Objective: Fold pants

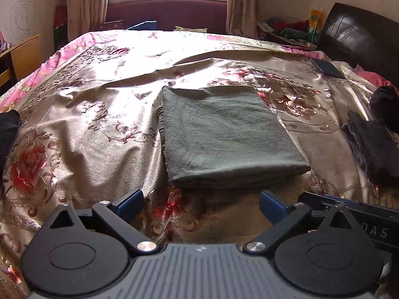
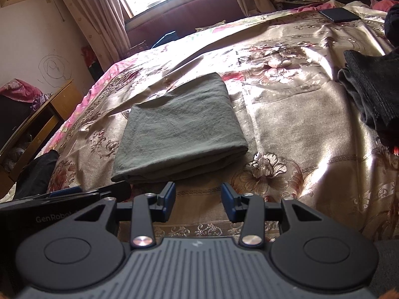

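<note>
On the flowered bedspread (image 1: 99,129) lie the folded green pants (image 1: 224,132); left gripper (image 1: 200,205) and right gripper (image 2: 197,203) stand released, empty; perhaps dark clothes (image 2: 371,84) beside.

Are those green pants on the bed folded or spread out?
Folded: the green pants lie as a compact rectangle, layered edges stacked along the near side.
</note>
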`<act>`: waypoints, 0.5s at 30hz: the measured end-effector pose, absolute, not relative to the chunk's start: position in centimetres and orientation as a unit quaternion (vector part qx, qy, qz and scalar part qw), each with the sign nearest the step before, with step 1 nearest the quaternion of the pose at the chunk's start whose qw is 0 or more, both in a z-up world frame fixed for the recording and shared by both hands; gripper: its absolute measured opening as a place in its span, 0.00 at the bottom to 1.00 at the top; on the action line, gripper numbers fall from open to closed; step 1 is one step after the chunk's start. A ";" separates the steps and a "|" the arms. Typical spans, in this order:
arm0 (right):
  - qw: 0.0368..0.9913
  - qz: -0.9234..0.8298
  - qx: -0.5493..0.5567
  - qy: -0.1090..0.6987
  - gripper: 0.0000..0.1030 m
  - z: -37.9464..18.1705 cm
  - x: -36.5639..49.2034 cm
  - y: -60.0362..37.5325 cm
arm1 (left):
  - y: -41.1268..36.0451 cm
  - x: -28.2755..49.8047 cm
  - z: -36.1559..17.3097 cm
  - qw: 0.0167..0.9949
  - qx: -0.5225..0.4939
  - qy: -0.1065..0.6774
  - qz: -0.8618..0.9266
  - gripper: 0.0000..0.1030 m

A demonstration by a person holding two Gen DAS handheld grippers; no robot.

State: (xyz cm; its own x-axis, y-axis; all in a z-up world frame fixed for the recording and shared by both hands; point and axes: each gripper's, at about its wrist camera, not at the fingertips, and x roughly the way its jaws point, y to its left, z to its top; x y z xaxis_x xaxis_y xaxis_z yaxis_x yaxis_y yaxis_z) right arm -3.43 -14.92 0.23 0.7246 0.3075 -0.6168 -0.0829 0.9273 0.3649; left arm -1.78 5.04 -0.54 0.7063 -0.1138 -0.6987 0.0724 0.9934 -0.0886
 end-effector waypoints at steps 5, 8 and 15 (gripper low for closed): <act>0.916 0.106 0.159 0.353 0.41 0.3 -3.7 -14.9 | 4.7 -1.9 -0.5 0.926 -0.009 0.375 -0.042 1.00; 0.915 0.107 0.159 0.354 0.41 0.3 -3.7 -14.9 | 4.4 -2.0 -0.5 0.928 0.005 0.370 -0.037 1.00; 0.913 0.107 0.158 0.359 0.41 0.1 -3.6 -14.8 | 4.5 -2.0 -0.5 0.929 0.005 0.369 -0.034 1.00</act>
State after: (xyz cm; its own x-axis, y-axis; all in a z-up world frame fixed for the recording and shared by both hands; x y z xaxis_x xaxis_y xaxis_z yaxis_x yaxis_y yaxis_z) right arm -3.61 -14.76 0.12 0.7189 0.3097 -0.6223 -0.0823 0.9269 0.3661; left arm -1.98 4.51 -0.45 0.7257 -0.0595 -0.6855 0.0673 0.9976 -0.0154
